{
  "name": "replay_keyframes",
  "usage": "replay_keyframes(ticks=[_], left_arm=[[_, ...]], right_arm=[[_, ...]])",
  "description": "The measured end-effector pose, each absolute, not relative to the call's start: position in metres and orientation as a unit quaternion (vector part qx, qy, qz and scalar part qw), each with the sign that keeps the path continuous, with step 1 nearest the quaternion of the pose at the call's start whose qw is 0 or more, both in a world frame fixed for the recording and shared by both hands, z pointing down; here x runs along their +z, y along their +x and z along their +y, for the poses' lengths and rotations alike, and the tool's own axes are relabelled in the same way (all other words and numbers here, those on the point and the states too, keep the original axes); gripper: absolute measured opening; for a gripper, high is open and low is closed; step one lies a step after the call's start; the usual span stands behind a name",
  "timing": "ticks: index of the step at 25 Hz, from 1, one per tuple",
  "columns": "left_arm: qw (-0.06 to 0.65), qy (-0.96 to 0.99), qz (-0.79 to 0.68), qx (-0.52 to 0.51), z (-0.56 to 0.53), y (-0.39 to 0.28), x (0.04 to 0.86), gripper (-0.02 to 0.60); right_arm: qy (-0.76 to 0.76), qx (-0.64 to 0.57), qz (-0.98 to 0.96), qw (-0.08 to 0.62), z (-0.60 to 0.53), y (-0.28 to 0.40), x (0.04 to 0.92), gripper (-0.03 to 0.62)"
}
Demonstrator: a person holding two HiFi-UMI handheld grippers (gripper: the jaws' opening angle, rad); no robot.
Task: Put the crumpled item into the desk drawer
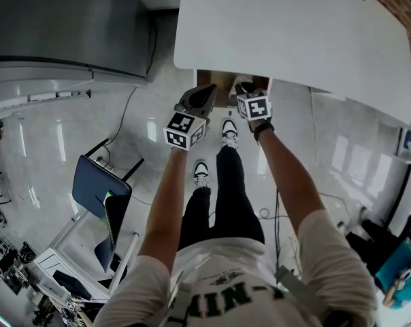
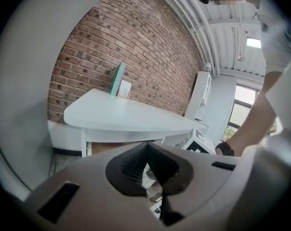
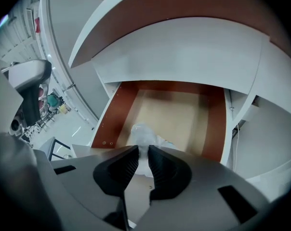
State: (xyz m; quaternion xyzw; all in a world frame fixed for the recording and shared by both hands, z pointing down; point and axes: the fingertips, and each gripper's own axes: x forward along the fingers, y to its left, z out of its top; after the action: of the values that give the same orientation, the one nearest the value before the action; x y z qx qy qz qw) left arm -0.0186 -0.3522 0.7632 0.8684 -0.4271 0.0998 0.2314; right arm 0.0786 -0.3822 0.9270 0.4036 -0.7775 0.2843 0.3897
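The crumpled item [image 3: 142,134] is a pale, filmy wad. Its long axis runs straight along the jaws of the right hand-held gripper [image 3: 143,150], and its free end pokes forward past the fingertips toward the inside of the drawer [image 3: 115,113].

That right hand-held gripper is clamped on it. The jaws are nearly together, with only a narrow slit between the ribbed pads [image 3: 127,163], and the wad's near end is pinched in that slit. The bulk of the wad bulges out just beyond the tips and hangs over the drawer's tan floor, close to the front edge. Whether it touches the bottom can't be told.

The drawer is pulled open under the white table [image 1: 287,26], brown side walls showing.

From the head camera, the right hand-held gripper [image 1: 245,88] sits right at the drawer [image 1: 216,86] opening. The left hand-held gripper [image 1: 204,95] is just beside it, to the left.

The left hand-held gripper [image 2: 146,146] is clenched, its pads meeting at the tip with nothing between them, and it faces the table [image 2: 121,115] and a brick wall [image 2: 136,47].
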Motion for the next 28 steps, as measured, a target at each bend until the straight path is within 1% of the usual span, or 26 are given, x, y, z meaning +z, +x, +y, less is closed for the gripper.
replay_keyframes(ticks=[3,7,8,9,10,11,18,22,28], left_arm=[[0.232,0.869,-0.425,0.099,-0.353,-0.016,0.764,-0.002],[0.237,0.868,-0.424,0.1,-0.352,-0.016,0.765,-0.002],[0.239,0.867,-0.425,0.099,-0.351,-0.017,0.765,-0.002],[0.24,0.867,-0.426,0.099,-0.35,-0.018,0.765,-0.002],[0.24,0.867,-0.426,0.099,-0.35,-0.018,0.764,-0.002],[0.24,0.866,-0.427,0.099,-0.349,-0.019,0.763,-0.002],[0.237,0.865,-0.43,0.1,-0.34,-0.019,0.754,-0.002],[0.244,0.86,-0.436,0.104,-0.33,-0.021,0.748,-0.002],[0.235,0.855,-0.448,0.119,-0.308,-0.031,0.73,-0.002]], right_arm=[[0.401,0.293,-0.772,0.397,-0.381,0.081,0.933,0.049],[0.398,0.293,-0.776,0.391,-0.381,0.08,0.936,0.052],[0.399,0.297,-0.776,0.388,-0.381,0.079,0.935,0.061],[0.398,0.304,-0.776,0.384,-0.38,0.078,0.935,0.085],[0.396,0.314,-0.775,0.381,-0.379,0.077,0.935,0.132],[0.393,0.322,-0.774,0.379,-0.377,0.077,0.934,0.161],[0.398,0.329,-0.775,0.365,-0.369,0.079,0.911,0.164],[0.408,0.337,-0.783,0.327,-0.361,0.078,0.884,0.164],[0.442,0.304,-0.785,0.311,-0.35,0.093,0.834,0.164]])
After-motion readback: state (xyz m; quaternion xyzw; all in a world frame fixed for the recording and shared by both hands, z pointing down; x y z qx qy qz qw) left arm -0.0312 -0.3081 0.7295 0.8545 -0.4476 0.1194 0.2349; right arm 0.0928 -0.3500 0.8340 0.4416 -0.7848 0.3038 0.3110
